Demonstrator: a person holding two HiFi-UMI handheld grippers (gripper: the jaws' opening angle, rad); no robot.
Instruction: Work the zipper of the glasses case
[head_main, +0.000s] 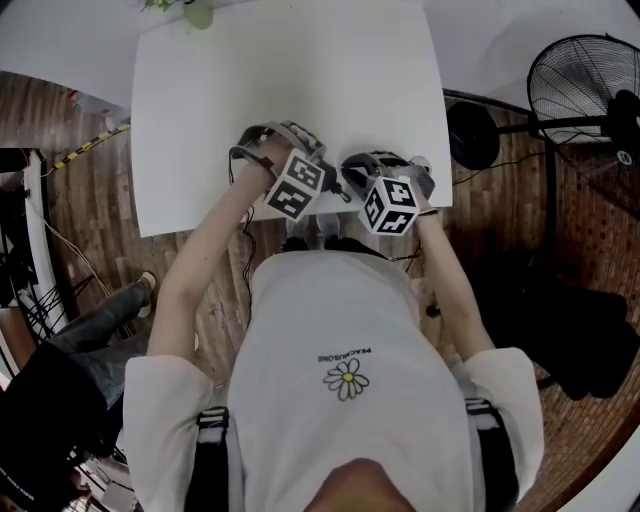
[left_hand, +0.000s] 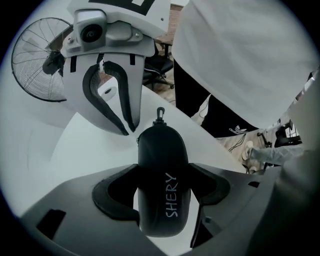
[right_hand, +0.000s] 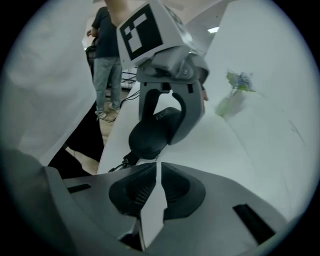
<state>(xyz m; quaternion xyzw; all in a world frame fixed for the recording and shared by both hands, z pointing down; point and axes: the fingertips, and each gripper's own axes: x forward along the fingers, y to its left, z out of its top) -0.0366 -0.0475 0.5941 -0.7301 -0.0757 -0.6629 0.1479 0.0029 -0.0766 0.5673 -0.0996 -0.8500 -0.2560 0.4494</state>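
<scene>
the left gripper (left_hand: 164, 194) points down at the white table (head_main: 300, 80), its jaws spread wide and clamped on the sides of the black glasses case (left_hand: 162, 160), which lies near the table's edge by the person. the right gripper (right_hand: 157, 172) has its jaws pressed together, empty, tips just beside the case's clip end.

White lettering "SHERY" runs along the black oval hard-shell glasses case (left_hand: 160, 160). The person's white cotton T-shirt (head_main: 300, 330) carries small upside-down print, "PEACEMINUSONE", with a daisy emblem (head_main: 346, 381). Beyond the case, black trousers (left_hand: 200, 105) bear a white trefoil logo (left_hand: 237, 130).
</scene>
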